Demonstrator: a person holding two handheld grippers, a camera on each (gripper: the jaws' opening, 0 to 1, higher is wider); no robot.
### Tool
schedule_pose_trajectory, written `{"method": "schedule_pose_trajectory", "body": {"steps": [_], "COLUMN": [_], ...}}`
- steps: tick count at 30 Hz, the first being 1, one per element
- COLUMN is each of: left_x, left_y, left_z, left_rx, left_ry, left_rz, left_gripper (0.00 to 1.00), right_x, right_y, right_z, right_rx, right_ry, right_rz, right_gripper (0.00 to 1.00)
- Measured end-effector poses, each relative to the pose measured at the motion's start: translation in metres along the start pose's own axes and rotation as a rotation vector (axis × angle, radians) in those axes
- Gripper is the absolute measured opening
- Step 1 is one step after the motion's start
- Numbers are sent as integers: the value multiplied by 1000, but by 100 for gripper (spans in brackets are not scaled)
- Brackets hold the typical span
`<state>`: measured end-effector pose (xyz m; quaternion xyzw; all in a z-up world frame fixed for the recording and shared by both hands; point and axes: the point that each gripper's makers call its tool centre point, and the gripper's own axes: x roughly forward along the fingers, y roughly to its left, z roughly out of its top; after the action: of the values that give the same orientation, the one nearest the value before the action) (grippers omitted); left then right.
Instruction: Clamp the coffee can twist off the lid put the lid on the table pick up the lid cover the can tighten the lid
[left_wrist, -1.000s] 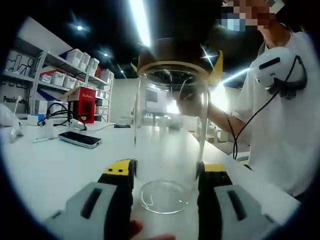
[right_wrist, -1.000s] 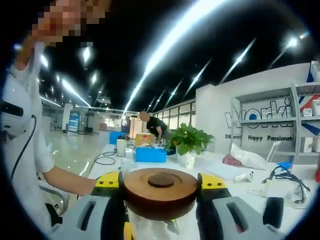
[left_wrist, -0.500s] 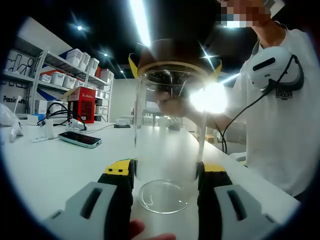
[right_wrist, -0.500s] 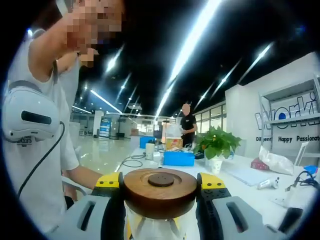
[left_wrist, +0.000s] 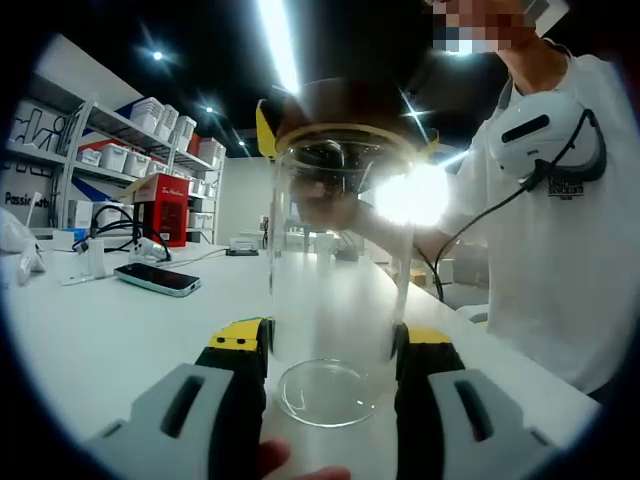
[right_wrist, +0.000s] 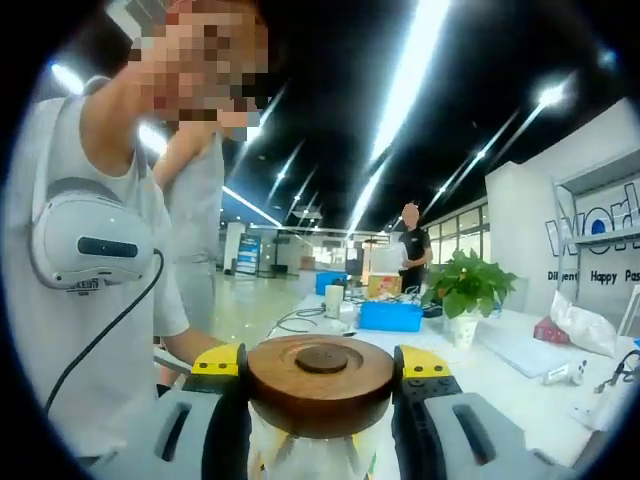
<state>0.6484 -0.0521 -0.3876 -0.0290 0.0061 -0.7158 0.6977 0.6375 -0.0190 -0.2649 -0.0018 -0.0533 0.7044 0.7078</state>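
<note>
Bright ceiling strip lights (left_wrist: 280, 45) — glare through the glass can (left_wrist: 335, 260) — fisheye-warped edges.

Can: clear glass coffee can (left_wrist: 335, 290) — upright on the white table (left_wrist: 90, 340), empty, round base visible.
Lid: round dark wooden lid (right_wrist: 321, 382) with central knob — seated level on the can's mouth.
</note>
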Motion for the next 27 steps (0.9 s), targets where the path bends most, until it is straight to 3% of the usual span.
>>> {"method": "schedule_pose_trajectory", "body": {"steps": [9, 13, 15, 18, 21, 23, 27], "left_x": [0, 0, 0, 0, 0, 0, 0], "left_y": [-1, -1, -1, -1, -1, -1, 0], "left_z": [0, 0, 0, 0, 0, 0, 0], "left_rx": [-9, -9, -11, -14, -15, -16, -17], "left_ry": [-3, -2, -2, -1, 0, 0, 1], "left_rz": [-8, -7, -7, -4, -3, -2, -1], "left_gripper": [40, 41, 41, 41, 41, 41, 41], "right_x": [1, -1, -7, -27, -44, -40, -37], "right_y": [1, 0, 1, -18, -26, -10, -4], "right_z": [-1, 0, 6, 25, 44, 58, 51], "right_rx": [1, 41, 61, -8, 15, -8, -55], "right_ry": [26, -2, -19, -32, -95, -171, -99], "right_rz": [-24, -75, -93, -299, -530, -585, -815], "right_gripper": [53, 75, 71, 64, 62, 64, 65]}}
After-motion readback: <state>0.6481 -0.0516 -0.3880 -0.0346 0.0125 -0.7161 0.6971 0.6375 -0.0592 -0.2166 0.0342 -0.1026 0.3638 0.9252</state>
